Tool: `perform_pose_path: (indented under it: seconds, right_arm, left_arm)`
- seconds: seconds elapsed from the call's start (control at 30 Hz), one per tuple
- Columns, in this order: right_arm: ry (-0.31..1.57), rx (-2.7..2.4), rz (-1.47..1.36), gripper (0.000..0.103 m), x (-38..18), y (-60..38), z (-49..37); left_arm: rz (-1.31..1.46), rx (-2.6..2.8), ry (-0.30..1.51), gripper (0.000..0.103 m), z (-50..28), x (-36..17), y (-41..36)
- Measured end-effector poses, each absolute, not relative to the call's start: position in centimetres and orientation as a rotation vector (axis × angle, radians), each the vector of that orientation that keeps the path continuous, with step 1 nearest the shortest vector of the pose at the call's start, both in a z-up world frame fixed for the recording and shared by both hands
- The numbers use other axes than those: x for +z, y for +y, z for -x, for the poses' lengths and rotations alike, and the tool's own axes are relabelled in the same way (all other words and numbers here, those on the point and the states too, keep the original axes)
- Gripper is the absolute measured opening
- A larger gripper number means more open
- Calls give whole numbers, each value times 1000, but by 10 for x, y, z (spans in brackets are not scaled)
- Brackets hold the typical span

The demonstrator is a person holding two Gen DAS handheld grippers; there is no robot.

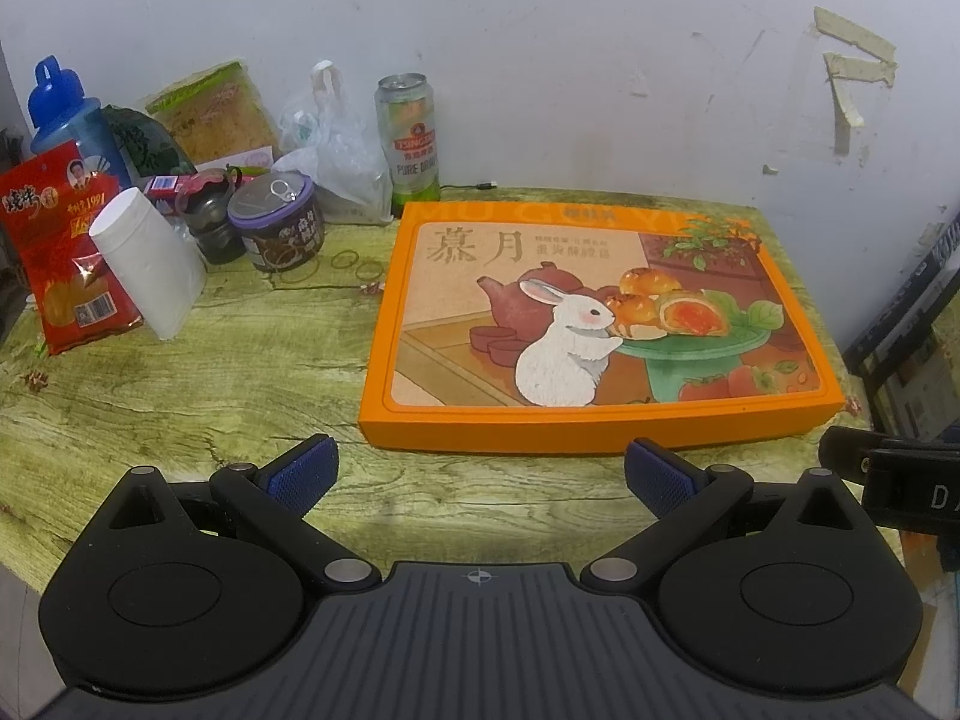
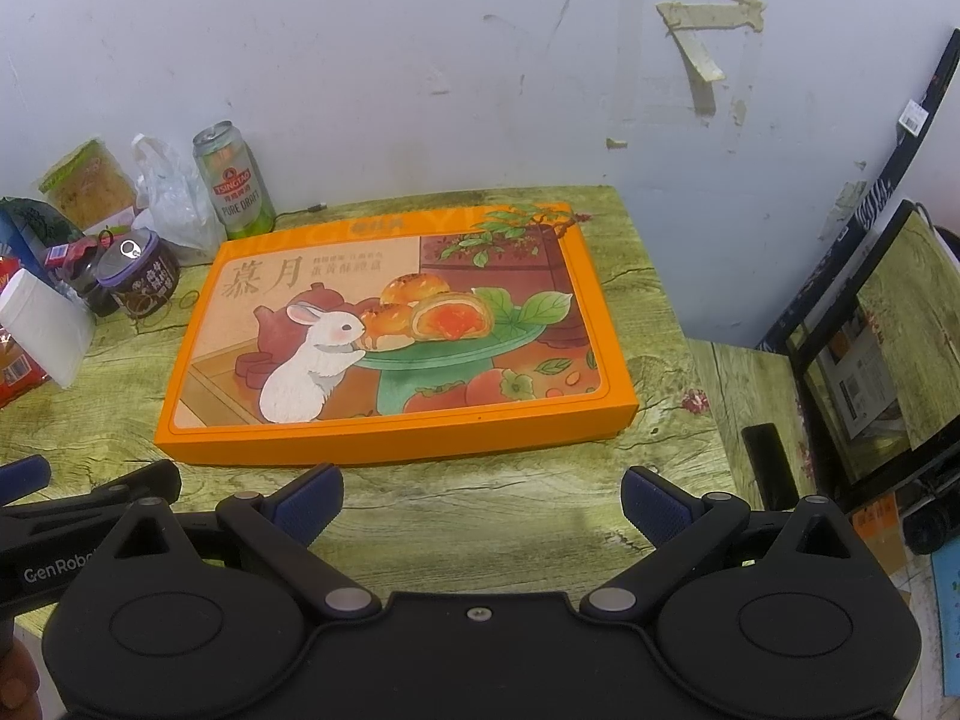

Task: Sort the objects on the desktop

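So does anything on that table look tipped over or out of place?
The white paper roll leans tilted against the red snack bag instead of standing upright. A few rubber bands lie loose on the table. Nothing looks spilled.

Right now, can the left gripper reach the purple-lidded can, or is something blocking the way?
Probably yes. The left gripper is open over bare table, and the purple-lidded can has nothing before it; only the white paper roll leans close beside it.

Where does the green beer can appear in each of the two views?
Left wrist view: beer can upper left of centre, against the wall.
Right wrist view: beer can far upper left, against the wall.
Shared landmark: orange box, just right of the can.
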State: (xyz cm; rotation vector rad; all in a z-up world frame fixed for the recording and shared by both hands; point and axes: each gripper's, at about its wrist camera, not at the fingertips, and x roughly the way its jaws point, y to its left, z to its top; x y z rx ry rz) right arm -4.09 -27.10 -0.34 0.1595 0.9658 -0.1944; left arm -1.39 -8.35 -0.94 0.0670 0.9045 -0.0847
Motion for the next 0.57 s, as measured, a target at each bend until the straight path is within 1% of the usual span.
perform_pose_path:
  seconds: [0.57]
  right_arm:
    - [964, -197, -158, 100, -4, -270, 39]
  left_arm:
    - [-65, -83, 904, 103, 13, -10, -83]
